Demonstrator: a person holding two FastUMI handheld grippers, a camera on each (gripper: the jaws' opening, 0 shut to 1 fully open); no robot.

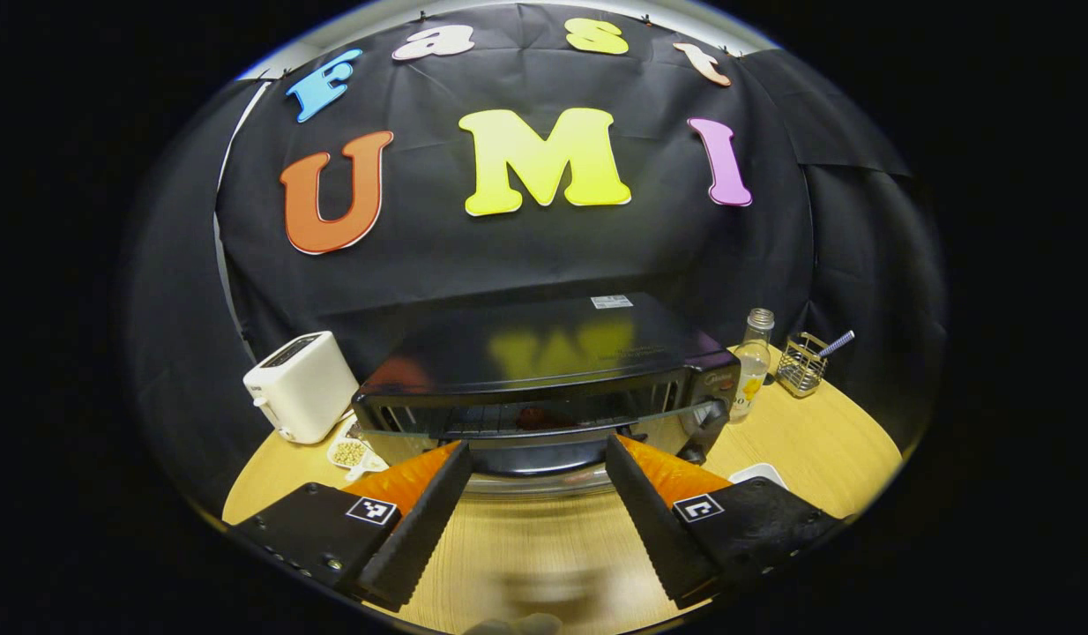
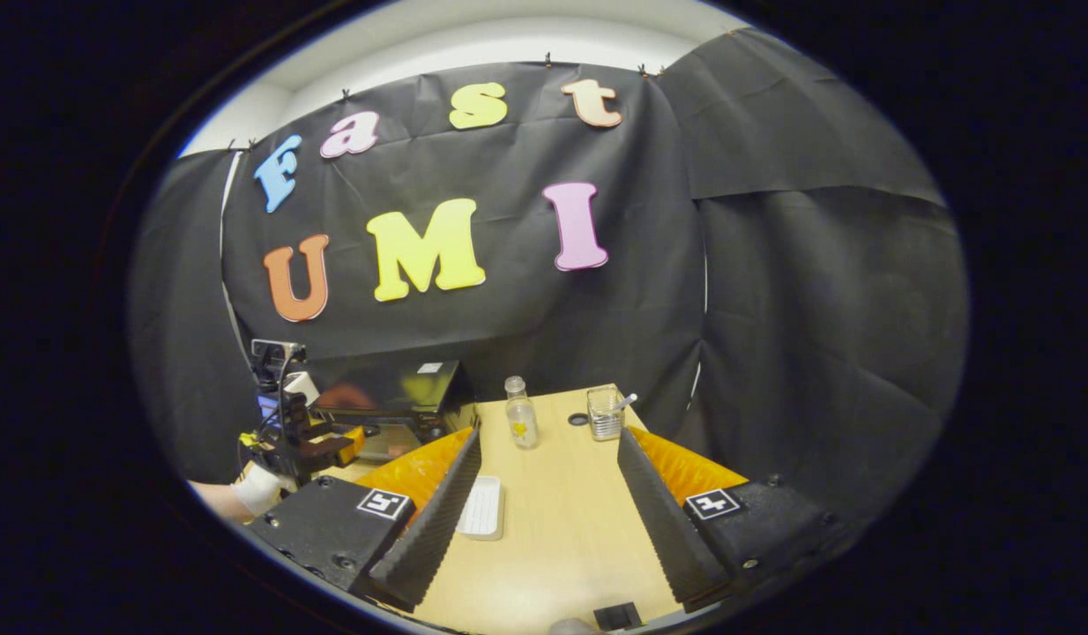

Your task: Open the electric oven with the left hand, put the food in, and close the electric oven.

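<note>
**Oven door ajar, food not yet in**

We face the electric oven (image 1: 544, 379) straight ahead of the left gripper (image 1: 538, 459), whose fingers are spread wide and hold nothing. The oven door (image 1: 544, 445) looks partly lowered, its glass edge just beyond our fingertips, with the rack showing through the gap above it. We judge the opening step to be under way: the next move calls for bringing the door fully down so the mouth is free.

The desk (image 1: 800, 441) leaves open room near the left gripper and off to its right. To the left of the oven a white toaster (image 1: 299, 386) stands close, with a small dish (image 1: 350, 452) in front of it; to the right stand a glass bottle (image 1: 752, 360) and a wire holder (image 1: 801, 363), both near the desk's far edge.

The right gripper (image 2: 548, 481) is also wide and empty, over bare desk. A white tray (image 2: 482, 507) lies just beside its left finger, likely the food's carrier, though we cannot tell what it holds. Farther left we see the other gripper by the oven.
</note>
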